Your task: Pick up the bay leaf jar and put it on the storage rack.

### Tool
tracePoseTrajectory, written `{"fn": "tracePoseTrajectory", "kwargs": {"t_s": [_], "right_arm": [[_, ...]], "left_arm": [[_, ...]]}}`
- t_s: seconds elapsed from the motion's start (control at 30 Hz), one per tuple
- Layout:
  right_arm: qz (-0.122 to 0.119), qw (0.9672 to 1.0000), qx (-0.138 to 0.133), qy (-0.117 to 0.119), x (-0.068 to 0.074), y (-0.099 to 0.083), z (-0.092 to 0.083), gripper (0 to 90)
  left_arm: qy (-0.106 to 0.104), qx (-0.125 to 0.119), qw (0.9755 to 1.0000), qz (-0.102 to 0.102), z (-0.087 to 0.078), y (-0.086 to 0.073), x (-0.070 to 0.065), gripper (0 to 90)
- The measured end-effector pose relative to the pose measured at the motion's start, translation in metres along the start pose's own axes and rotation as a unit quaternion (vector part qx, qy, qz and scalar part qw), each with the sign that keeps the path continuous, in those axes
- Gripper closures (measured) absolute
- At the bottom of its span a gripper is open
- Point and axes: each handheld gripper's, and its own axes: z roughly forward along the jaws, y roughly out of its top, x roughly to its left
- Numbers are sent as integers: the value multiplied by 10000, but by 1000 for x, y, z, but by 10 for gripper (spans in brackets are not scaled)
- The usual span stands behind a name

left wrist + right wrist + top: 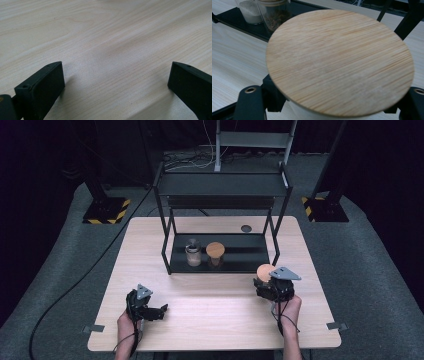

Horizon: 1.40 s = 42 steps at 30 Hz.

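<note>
The desk (pixel 210 310) is wide pale wood, and at its far middle stands the black rack (pixel 220 195), its bottom shelf (pixel 245 255) carrying two jars: an open glass one with white powder (pixel 193 255) and, just beside it, a lidded one with something brown inside (pixel 215 254). To their right that shelf lies bare, and I judge that's where my jar is headed.

My right tongs (pixel 266 282) are clamped on a jar with a round bamboo lid (pixel 339 62), near the rack's front right leg. In the right gripper view the lid sits tilted toward the camera, and the white body peeks out beneath its rim. The tilt matters: I want the jar level before it goes under the upper shelf, so nothing spills and the lid doesn't clip the frame.

So my plan is to hold the squeeze firm, come in low and straight through the open front, clear of the leg, and set the base flat beside the brown jar without touching it. I only release once the base sits.

My left tongs (pixel 155 311) rest low over bare desk at the near left, spread wide with nothing between them. I keep them parked there, out of the way.
</note>
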Motion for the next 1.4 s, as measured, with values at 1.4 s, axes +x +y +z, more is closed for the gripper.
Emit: {"fn": "tracePoseTrajectory", "kwargs": {"t_s": [1.4], "right_arm": [[-26,9999,48,94,3,12,21,248]], "left_arm": [[-11,0,10000,-19,0,0,0,3]]}}
